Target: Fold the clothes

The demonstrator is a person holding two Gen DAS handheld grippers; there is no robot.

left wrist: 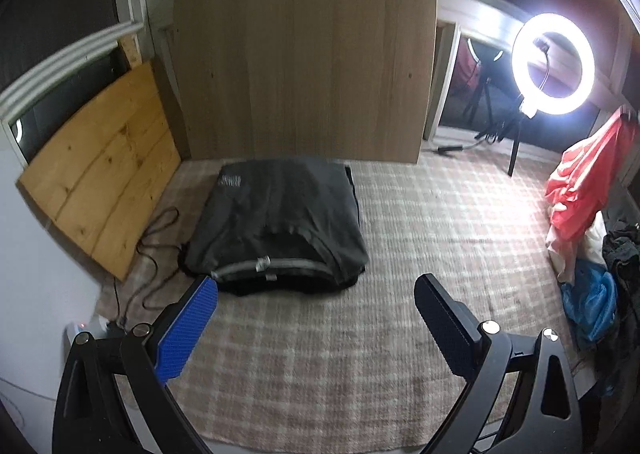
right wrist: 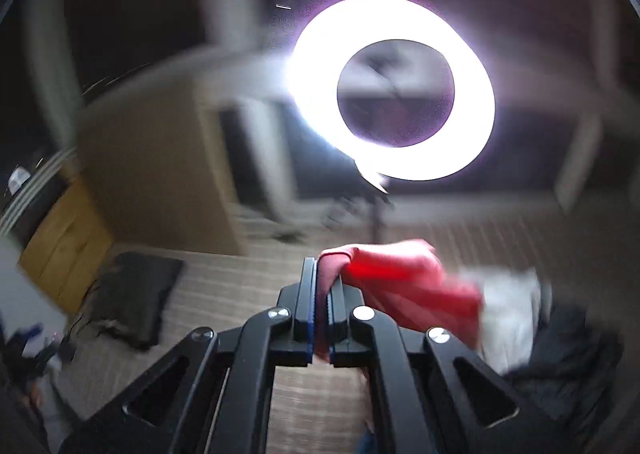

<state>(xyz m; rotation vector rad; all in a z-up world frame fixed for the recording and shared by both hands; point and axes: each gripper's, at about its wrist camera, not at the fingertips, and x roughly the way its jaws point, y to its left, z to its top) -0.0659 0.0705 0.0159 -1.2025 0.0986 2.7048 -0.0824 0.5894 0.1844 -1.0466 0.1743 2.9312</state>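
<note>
A folded dark grey garment (left wrist: pixel 280 222) lies on the checked rug (left wrist: pixel 440 222) by the back boards; it also shows in the right wrist view (right wrist: pixel 136 294). My left gripper (left wrist: pixel 316 286) is open and empty, just in front of it. My right gripper (right wrist: pixel 323 274) is shut on a red garment (right wrist: pixel 400 282) and holds it lifted above the rug; the cloth hangs off to the right. The same red garment (left wrist: pixel 584 182) shows lifted at the right in the left wrist view. The right wrist view is blurred.
A lit ring light (left wrist: pixel 554 64) on a tripod stands at the back right. A pile of white, blue and dark clothes (left wrist: pixel 592 294) lies at the right edge. Wooden boards (left wrist: pixel 304 66) lean at the back and left. A black cable (left wrist: pixel 156 230) runs along the left.
</note>
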